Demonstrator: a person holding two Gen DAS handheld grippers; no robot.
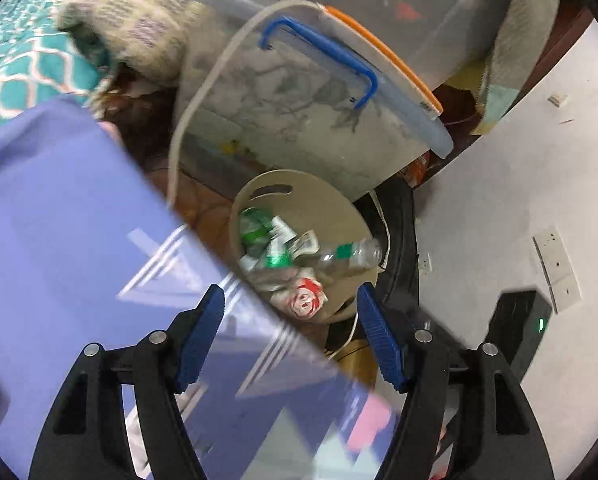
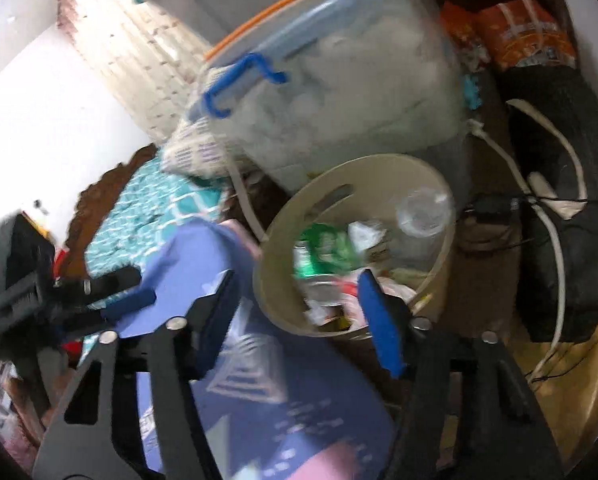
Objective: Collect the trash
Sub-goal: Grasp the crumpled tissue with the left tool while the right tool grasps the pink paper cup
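A beige round bin (image 1: 259,196) (image 2: 379,172) stands on the floor. It holds a clear plastic bottle (image 1: 347,254) (image 2: 423,212), green wrappers (image 1: 255,228) (image 2: 323,244) and a red-and-white crumpled wrapper (image 1: 305,298). My left gripper (image 1: 291,336) is open and empty above the near rim of the bin. My right gripper (image 2: 299,320) is open and empty over the bin's near rim. The left gripper also shows in the right wrist view (image 2: 111,300), at the left above a purple bag.
A purple bag (image 1: 79,240) (image 2: 275,392) lies beside the bin. A clear storage box (image 1: 299,112) (image 2: 339,100) with a blue latch stands behind it. A black tyre (image 2: 559,220) with white cables is at the right. Teal bedding (image 1: 23,68) is at the left.
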